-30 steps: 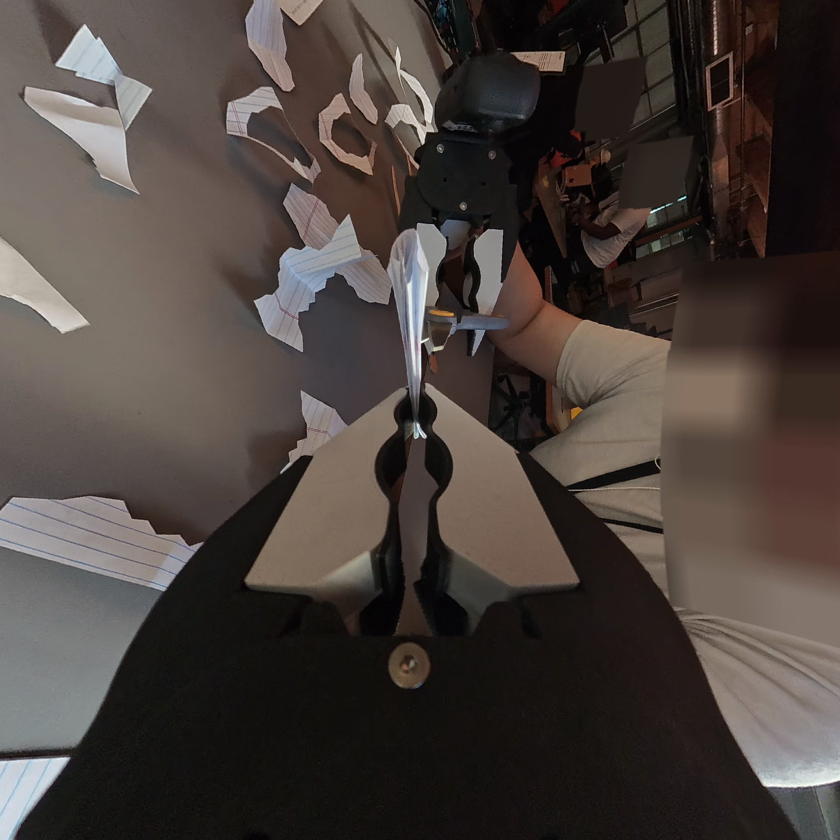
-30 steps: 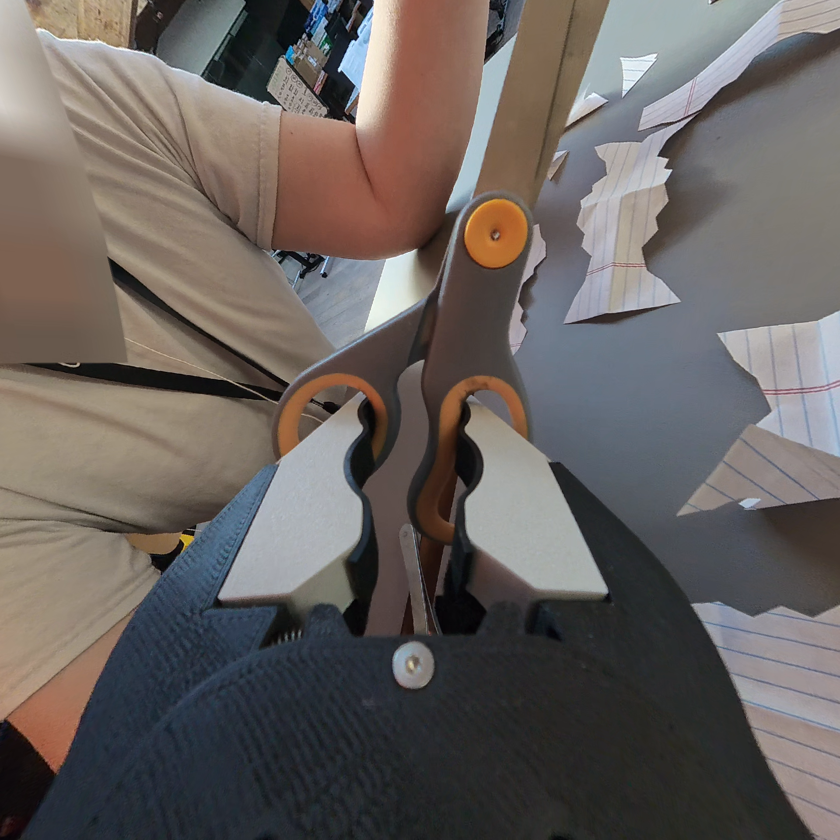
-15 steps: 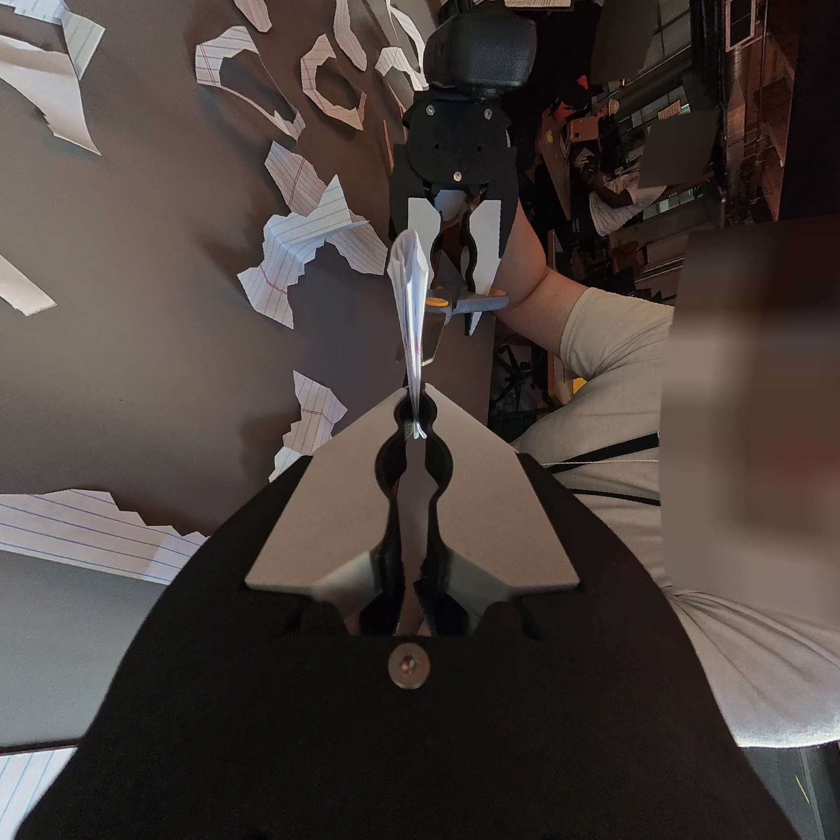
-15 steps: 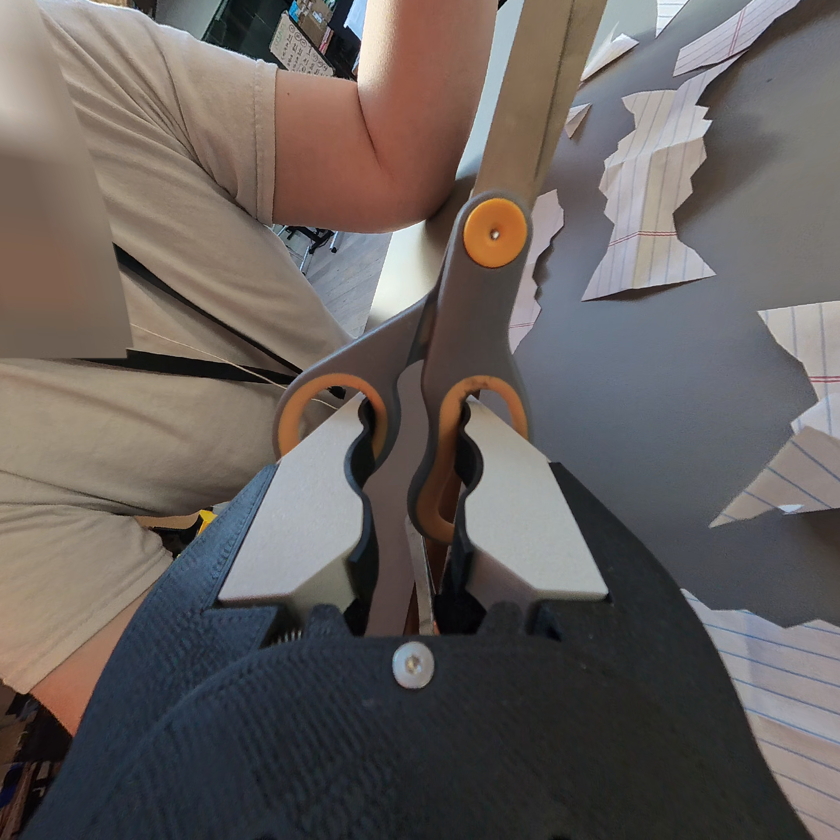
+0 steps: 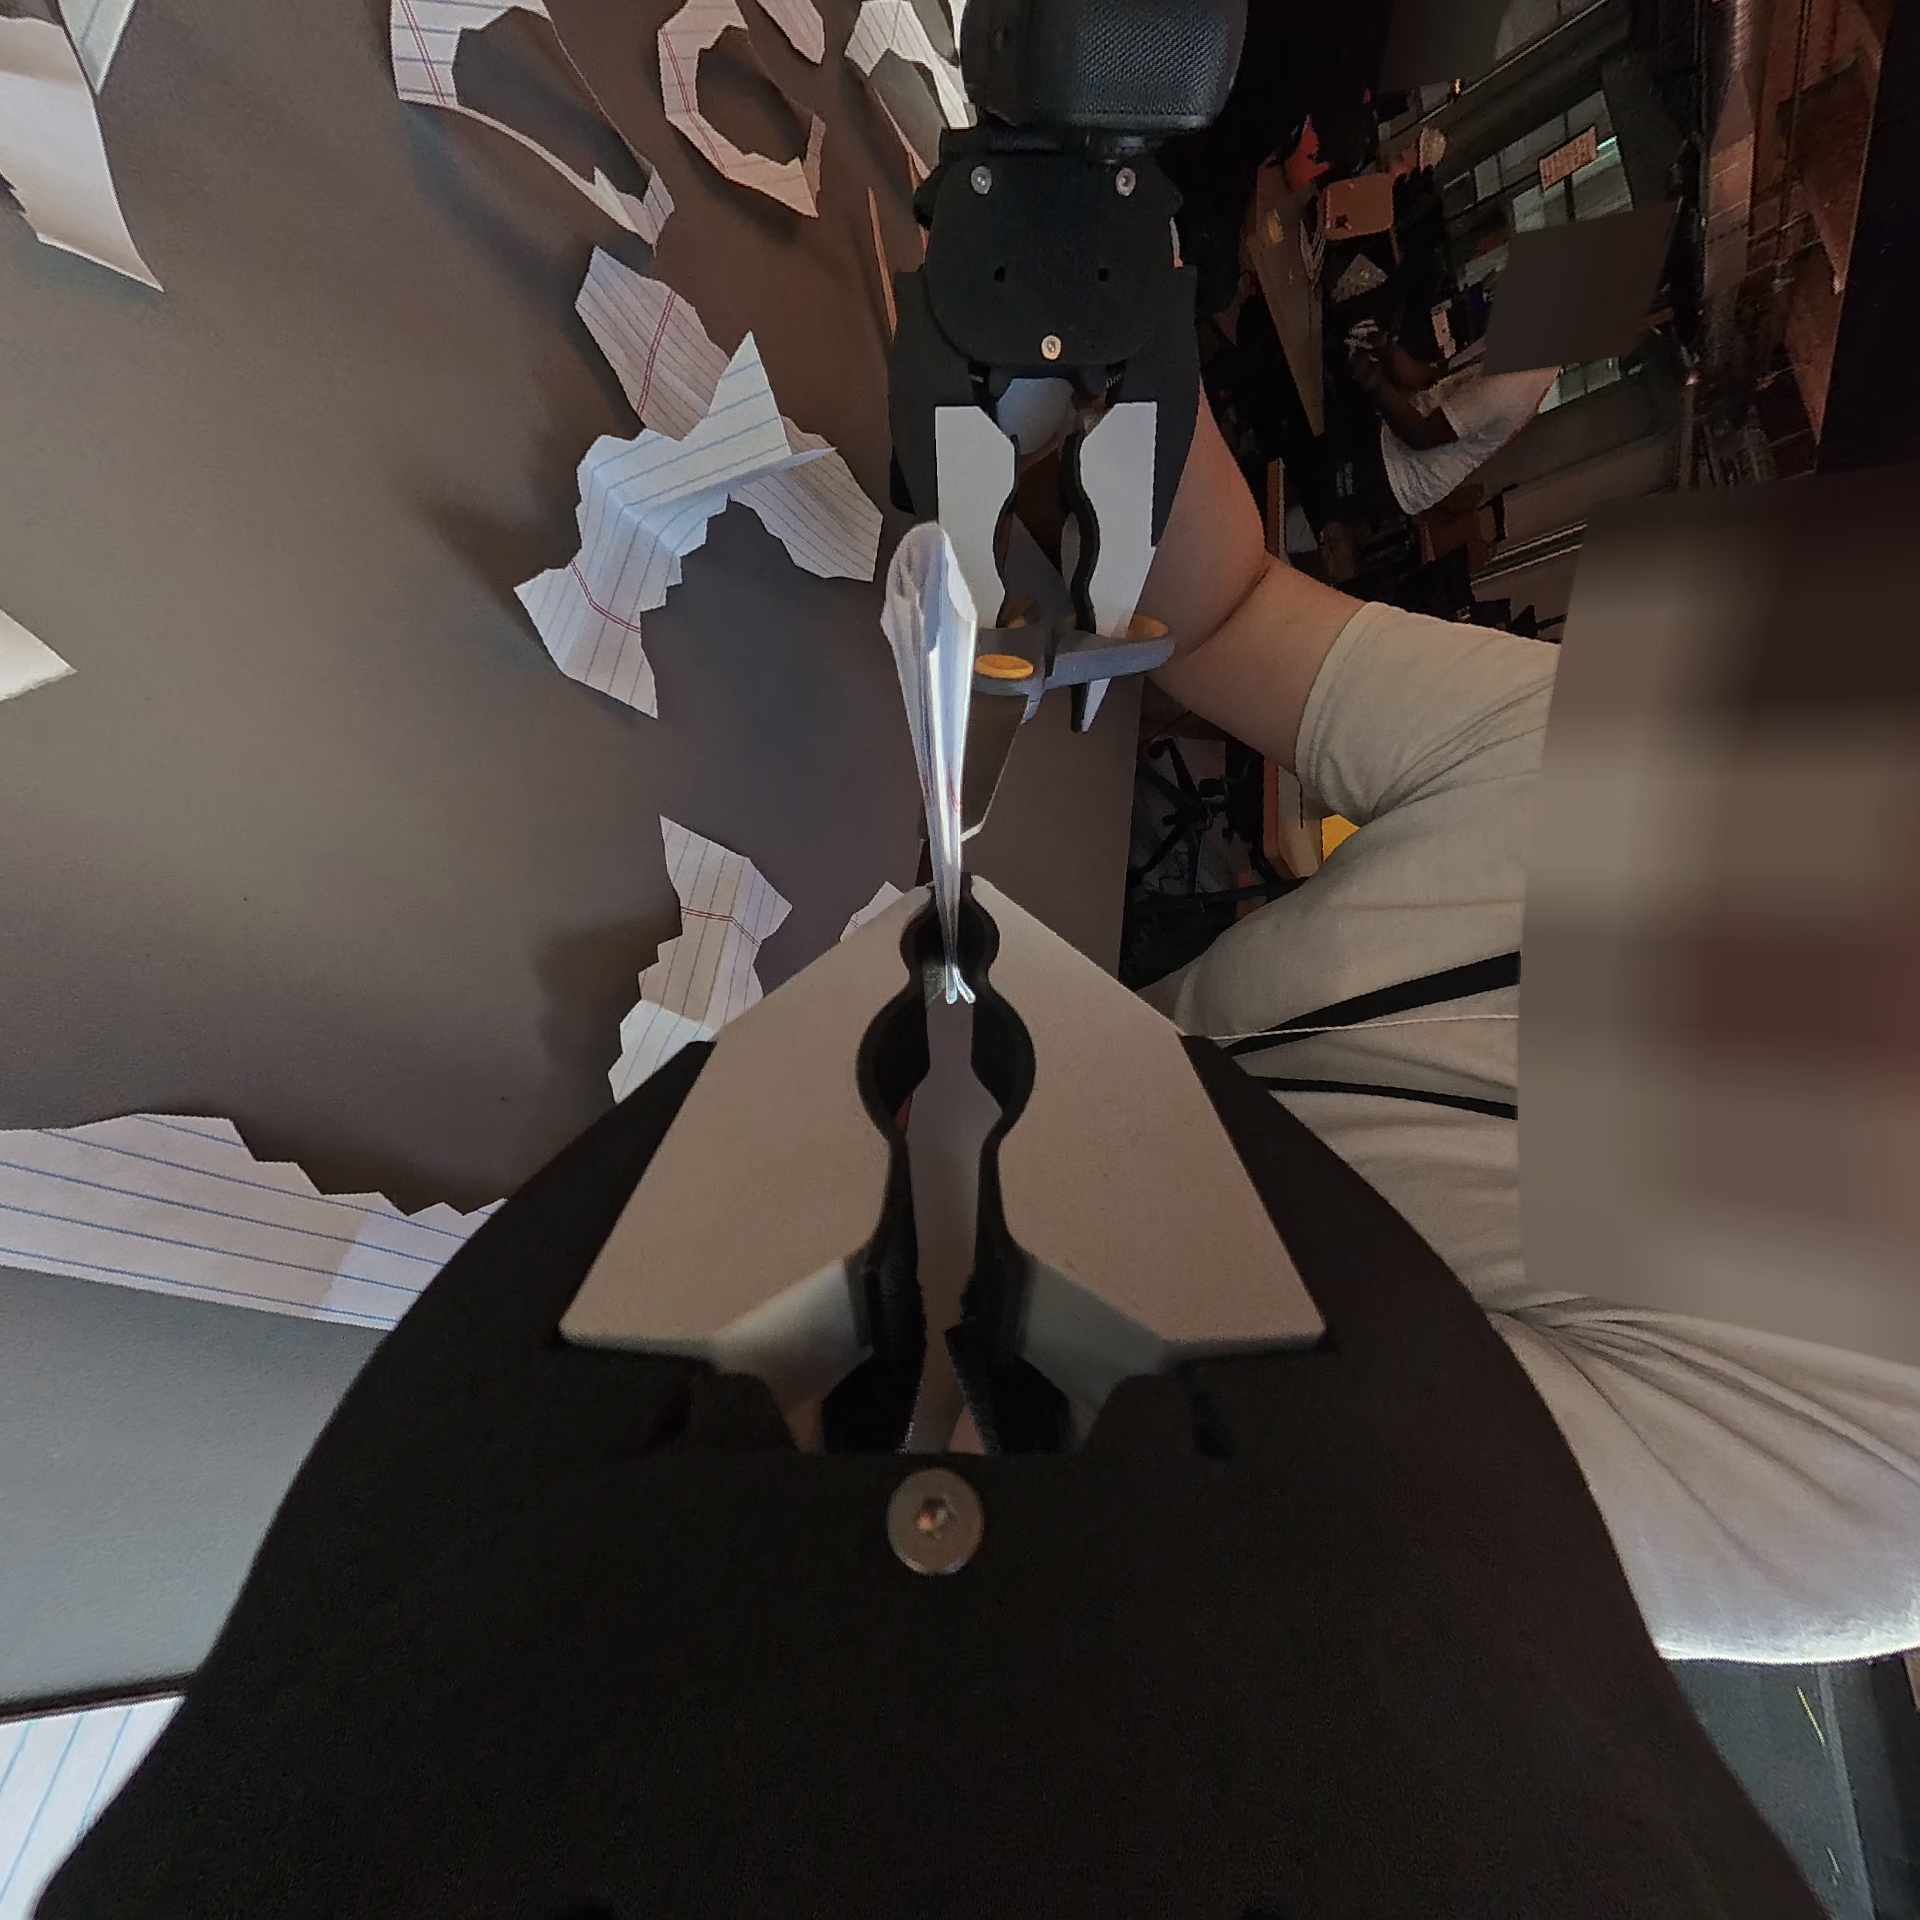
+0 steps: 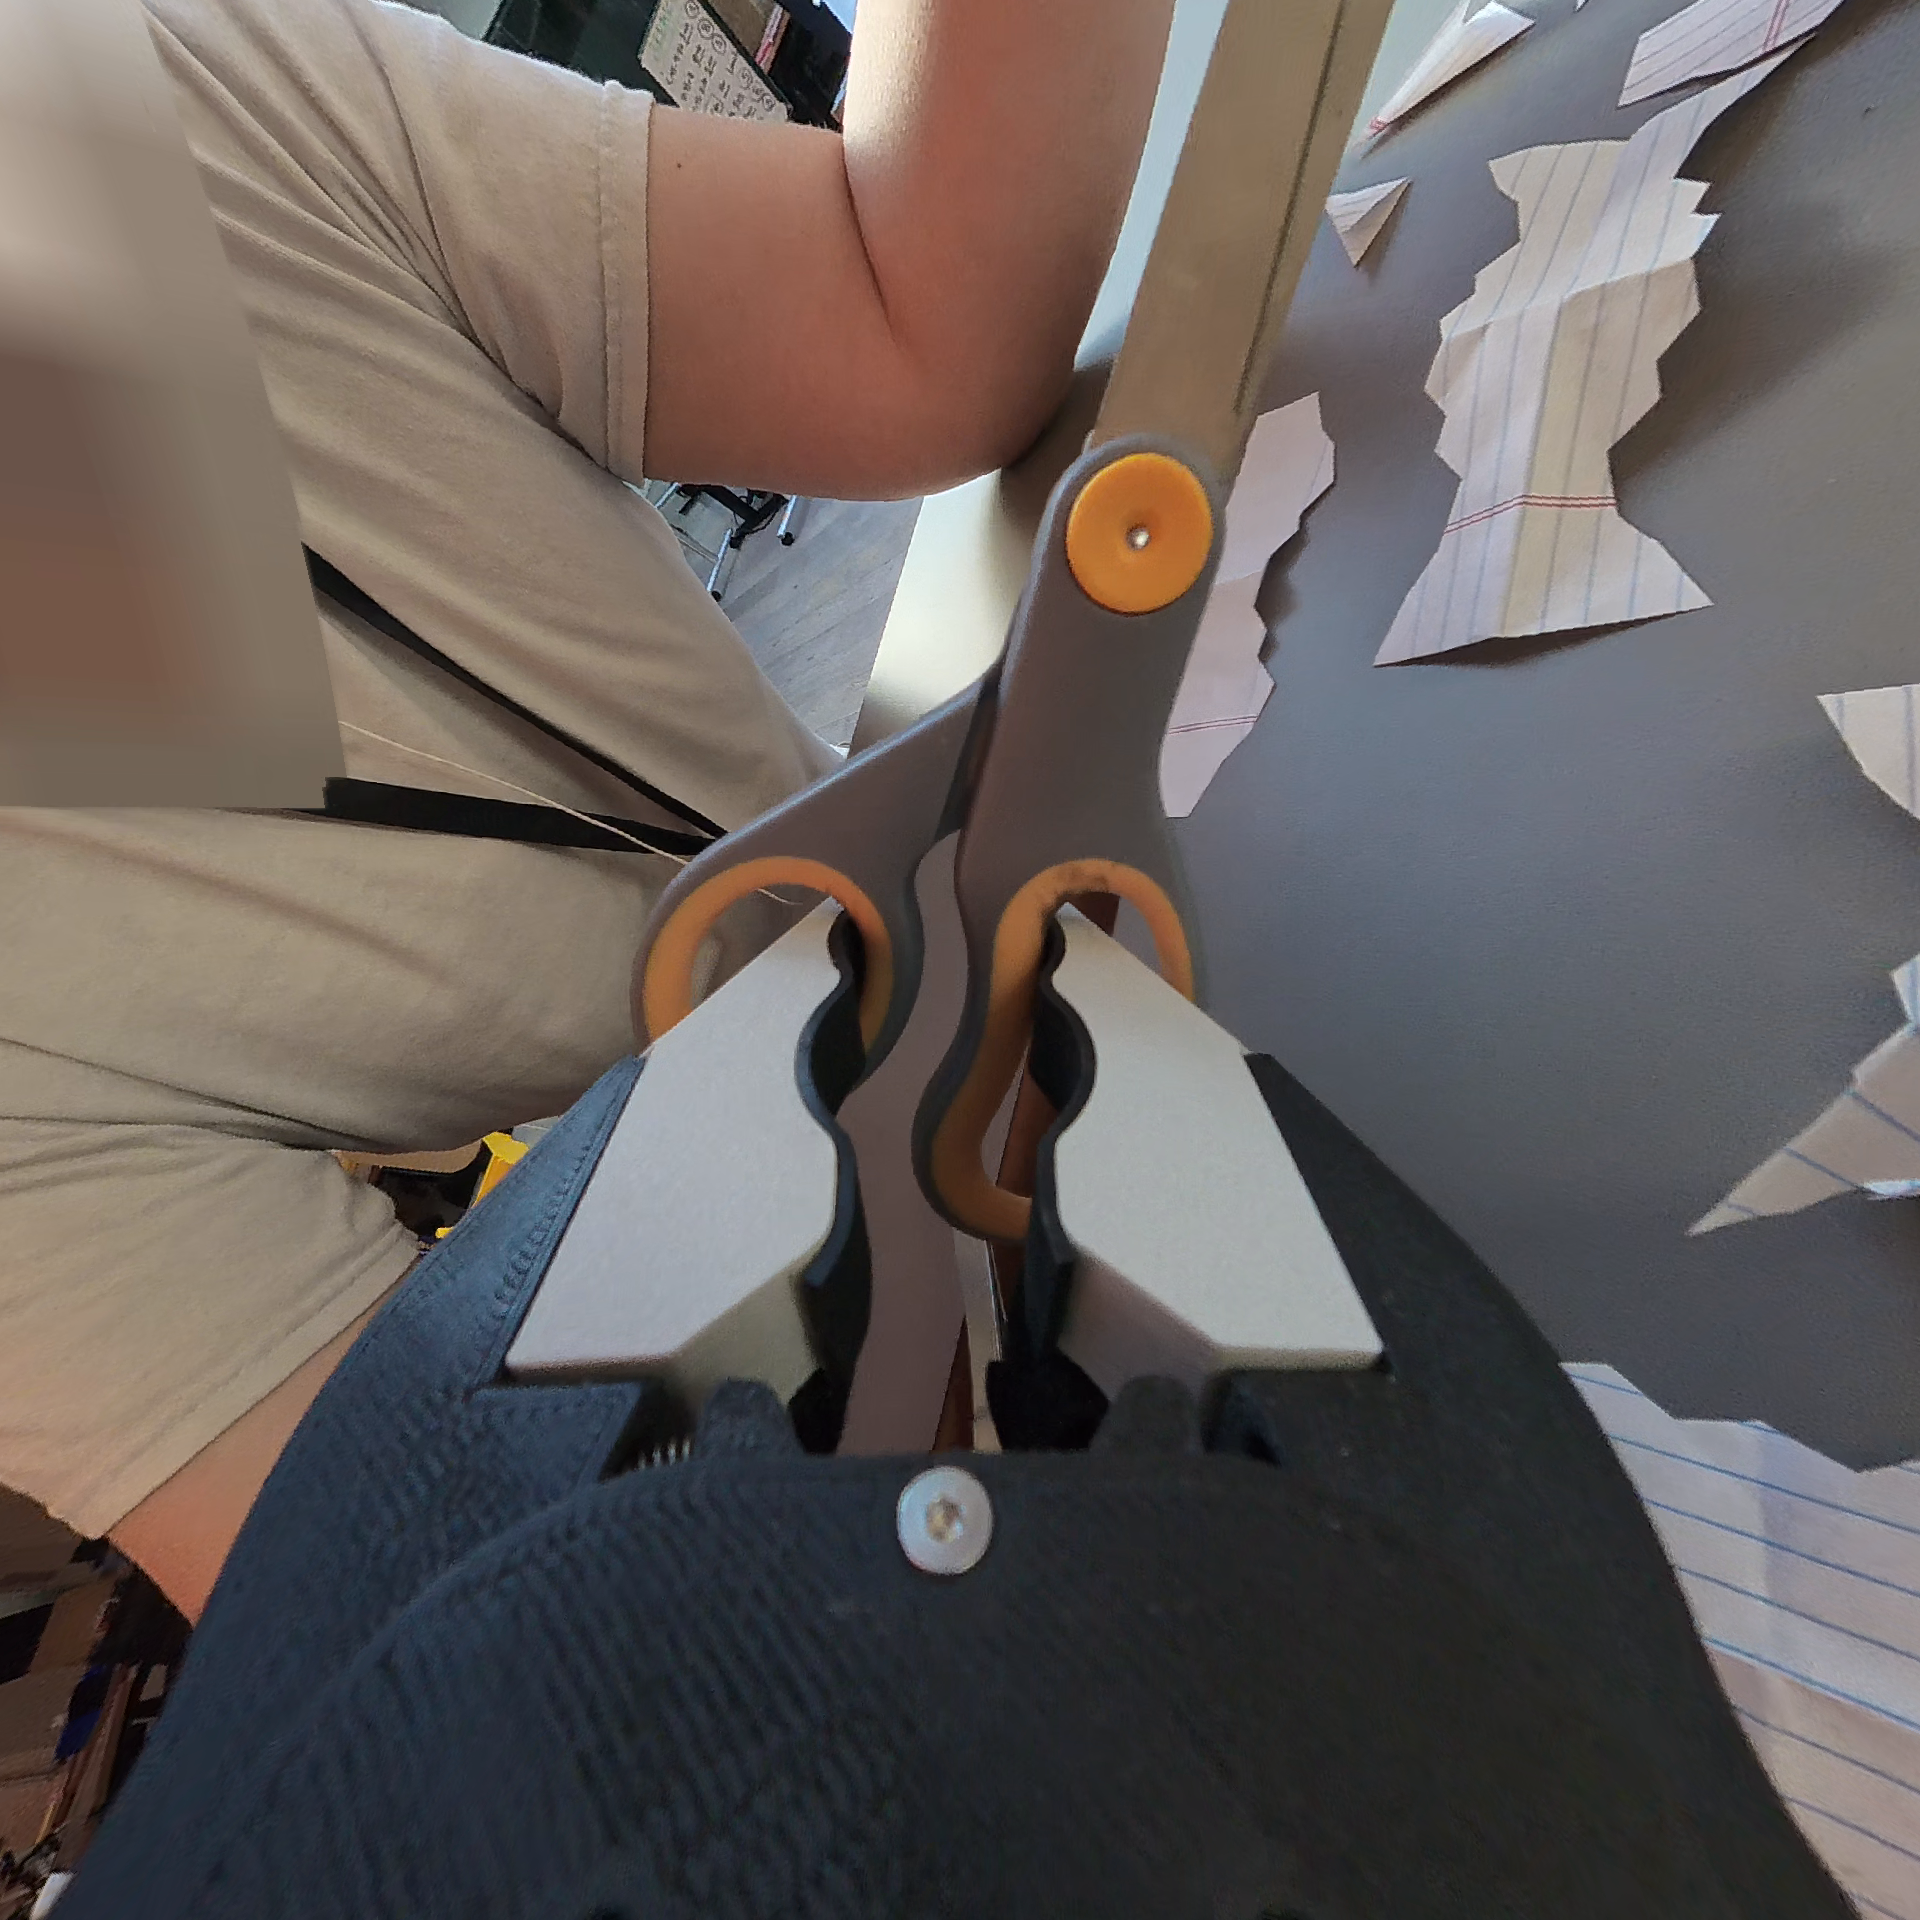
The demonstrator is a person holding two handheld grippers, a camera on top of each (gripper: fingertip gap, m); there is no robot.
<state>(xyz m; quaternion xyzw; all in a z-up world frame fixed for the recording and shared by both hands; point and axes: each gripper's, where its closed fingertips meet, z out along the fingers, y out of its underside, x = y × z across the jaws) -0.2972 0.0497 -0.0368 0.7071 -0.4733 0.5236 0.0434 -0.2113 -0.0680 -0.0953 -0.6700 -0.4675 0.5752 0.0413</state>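
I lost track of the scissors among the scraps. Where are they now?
The scissors sit centre in the right wrist view, handles clamped in the right gripper, blades pointing up beside the person's elbow, over the dark table.

workshop: cluttered benches [image 5: 1340,239], exposed brickwork [image 5: 1808,135]

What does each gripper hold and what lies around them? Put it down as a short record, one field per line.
left gripper: left gripper, shut on folded lined paper held edge-on
right gripper: right gripper, fingers through the handle loops of the scissors
scissors: grey with orange trim, blades shut, alongside the held paper
surface: dark grey table
scattered: paper scraps, lined, jagged-edged, many across the table
person: beige shirt, bare arm near table edge
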